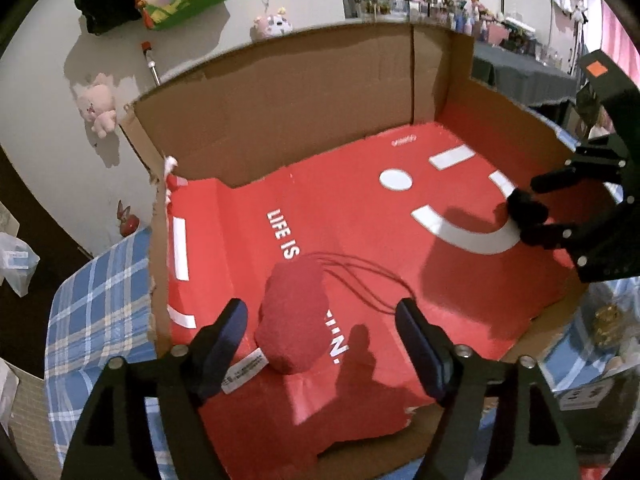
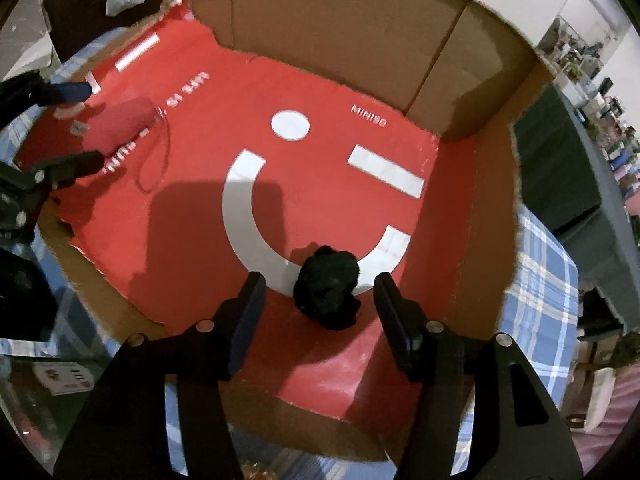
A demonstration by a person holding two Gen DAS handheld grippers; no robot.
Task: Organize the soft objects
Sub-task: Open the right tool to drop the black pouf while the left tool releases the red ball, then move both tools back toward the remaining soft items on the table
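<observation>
With both jaws spread, left gripper straddling the red plush and right gripper the black one on the cardboard tray, each should probably pinch mid-body.

2 soft objs in 1 cardboard box: red pouch, black one; approx 4 wall plushies.

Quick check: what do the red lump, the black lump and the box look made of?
Red lump: fuzzy matte fabric, probably plush; it has a sewn tag and thin cords. Black lump: dark, fluffy, likely plush or fleece; detail unclear. Box: brown corrugated cardboard with torn edges and a red printed floor.
</observation>
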